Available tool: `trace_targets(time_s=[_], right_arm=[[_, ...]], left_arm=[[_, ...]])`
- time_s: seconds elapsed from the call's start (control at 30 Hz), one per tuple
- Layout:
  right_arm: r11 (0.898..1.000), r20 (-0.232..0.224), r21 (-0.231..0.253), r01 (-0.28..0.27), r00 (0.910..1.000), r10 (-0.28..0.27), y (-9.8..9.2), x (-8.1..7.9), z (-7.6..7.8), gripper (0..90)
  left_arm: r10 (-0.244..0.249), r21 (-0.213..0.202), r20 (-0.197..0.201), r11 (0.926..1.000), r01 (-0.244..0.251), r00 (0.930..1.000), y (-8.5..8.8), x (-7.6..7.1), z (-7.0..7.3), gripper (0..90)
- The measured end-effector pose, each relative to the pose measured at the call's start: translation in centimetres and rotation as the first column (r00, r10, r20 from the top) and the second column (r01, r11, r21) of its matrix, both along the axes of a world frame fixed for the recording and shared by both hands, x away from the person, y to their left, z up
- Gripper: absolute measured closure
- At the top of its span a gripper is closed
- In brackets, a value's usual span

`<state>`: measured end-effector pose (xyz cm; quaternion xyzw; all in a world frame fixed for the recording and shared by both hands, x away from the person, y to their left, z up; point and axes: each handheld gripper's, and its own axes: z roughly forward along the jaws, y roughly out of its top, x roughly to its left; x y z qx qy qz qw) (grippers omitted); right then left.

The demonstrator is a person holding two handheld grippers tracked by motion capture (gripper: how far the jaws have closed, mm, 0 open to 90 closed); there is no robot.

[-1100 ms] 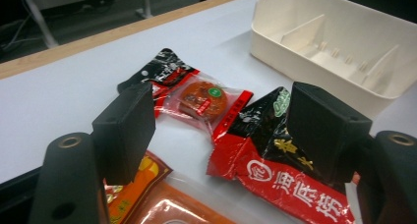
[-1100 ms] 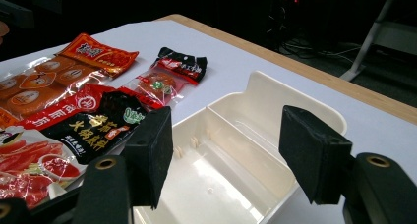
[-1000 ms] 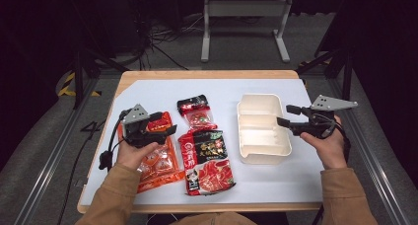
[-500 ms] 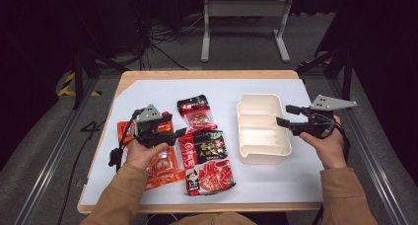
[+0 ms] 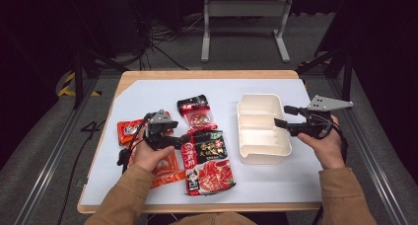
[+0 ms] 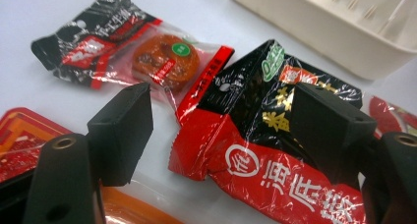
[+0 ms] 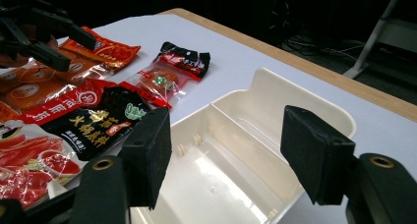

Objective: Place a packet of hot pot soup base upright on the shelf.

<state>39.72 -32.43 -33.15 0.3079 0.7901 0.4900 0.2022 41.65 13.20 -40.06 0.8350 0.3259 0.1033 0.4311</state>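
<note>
A large black-and-red food packet (image 5: 209, 161) lies at the front middle of the white table. My left gripper (image 5: 181, 138) is at the packet's upper left corner. In the left gripper view the left gripper (image 6: 221, 111) is open, its jaws on either side of that corner of the packet (image 6: 275, 175), with a gap on each side. A smaller black-and-red packet (image 5: 197, 114) with a clear window lies just beyond. My right gripper (image 5: 285, 115) hovers open over the right rim of a white divided tray (image 5: 261, 151). The right gripper (image 7: 231, 145) has nothing between its jaws, and the tray (image 7: 305, 94) below it is empty.
Two orange packets (image 5: 129, 130) (image 5: 167, 168) lie under and beside my left hand. The small packet (image 6: 137, 52) and the tray wall (image 6: 334, 32) lie beyond the left jaws. The table's wooden edge (image 5: 207, 74) runs along the back.
My left gripper has moved right and forward from above the orange packets to the corner of the large black-and-red packet. The right gripper has stayed over the tray.
</note>
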Motion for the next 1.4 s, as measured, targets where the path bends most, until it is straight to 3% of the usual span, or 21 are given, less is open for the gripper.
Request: trace_targets(time_s=[0.17,0.33,0.53,0.63,0.73,0.93,1.07,1.3,1.37,1.4], right_arm=[[1.0,-0.002,-0.009,-0.005,1.0,0.005,0.3,0.0,-0.1,36.1],[1.0,-0.002,-0.013,-0.012,0.9999,0.012,0.6,0.0,-0.2,35.6],[1.0,-0.004,-0.017,-0.018,0.9998,0.018,0.7,0.1,-0.3,35.3],[1.0,-0.005,-0.02,-0.021,0.9998,0.021,0.9,0.1,-0.4,35.3],[0.999,-0.007,-0.024,-0.022,0.9997,0.022,1.0,0.2,-0.4,35.3],[0.999,-0.01,-0.032,-0.022,0.9997,0.022,1.2,0.2,-0.6,35.3],[0.999,-0.009,-0.033,-0.022,0.9997,0.021,1.3,0.2,-0.5,35.1],[0.999,-0.008,-0.043,-0.019,0.9998,0.018,1.4,0.2,-0.6,34.8],[0.999,-0.009,-0.042,-0.02,0.9998,0.02,1.4,0.2,-0.6,34.8],[0.999,-0.009,-0.042,-0.021,0.9997,0.021,1.4,0.2,-0.6,34.7]], left_arm=[[0.01,0.039,-0.016,0.9992,-0.009,0.9998,-0.4,0.2,-0.5,27.5],[0.015,0.052,-0.045,0.9986,-0.012,0.9989,-0.6,0.4,-1.0,26.9],[-0.004,0.092,-0.113,0.9957,0.014,0.9936,-1.1,0.9,-1.7,27.4],[-0.013,0.095,-0.191,0.995,0.032,0.9815,-1.3,1.4,-2.1,27.1],[0.007,0.119,-0.181,0.9928,0.015,0.9834,-1.4,1.4,-2.4,31.7],[0.002,0.145,-0.189,0.989,0.026,0.982,-1.7,1.5,-2.7,36.0],[0.003,0.139,-0.209,0.9899,0.026,0.9779,-1.8,1.8,-3.0,36.3],[0.009,0.144,-0.205,0.9893,0.021,0.9787,-2.0,1.7,-3.2,41.3],[-0.003,0.119,-0.267,0.9923,0.036,0.9636,-2.0,2.0,-3.4,49.6],[-0.007,0.112,-0.274,0.993,0.039,0.9618,-1.9,2.0,-3.4,52.5]])
